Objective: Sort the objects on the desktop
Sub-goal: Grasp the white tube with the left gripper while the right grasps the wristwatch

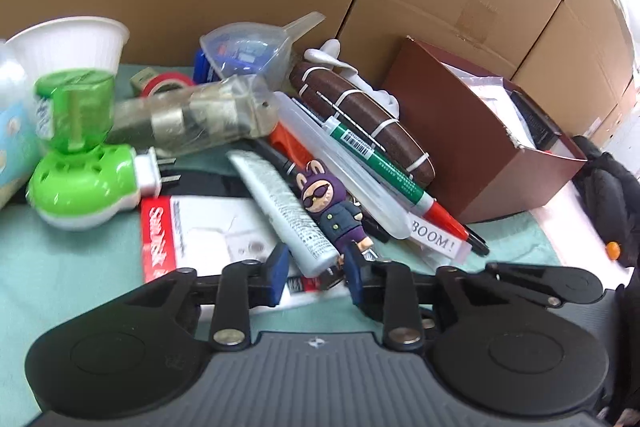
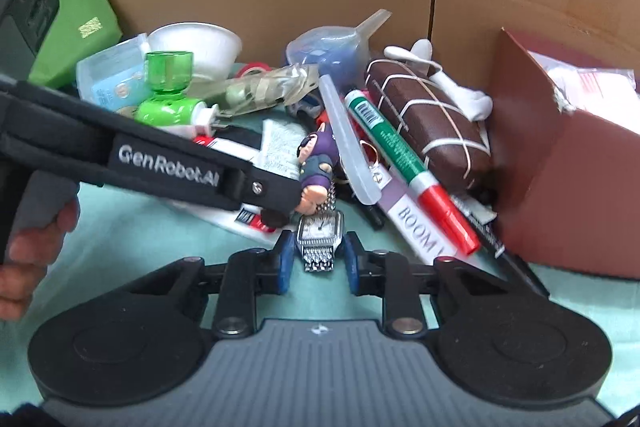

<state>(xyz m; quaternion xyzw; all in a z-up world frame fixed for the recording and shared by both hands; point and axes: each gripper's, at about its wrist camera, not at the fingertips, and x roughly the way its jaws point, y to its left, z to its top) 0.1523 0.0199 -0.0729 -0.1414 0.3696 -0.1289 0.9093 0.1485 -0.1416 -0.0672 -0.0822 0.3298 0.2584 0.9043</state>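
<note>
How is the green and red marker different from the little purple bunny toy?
The marker is a long thin stick; the bunny toy is a short, chunky figure with ears and sunglasses. The marker is green with a red end; the bunny toy is purple with a dark coat. The marker rests up on the brown pouch, away from both grippers; the bunny toy lies by the left gripper. Both lie tilted in the pile.

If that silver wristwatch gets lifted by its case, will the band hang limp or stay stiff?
The wristwatch has a band of many small metal links, so it would probably droop rather than stay stiff. Its polished case looks slippery, so the right gripper may lose it. It seems likely heavy for its size.
</note>
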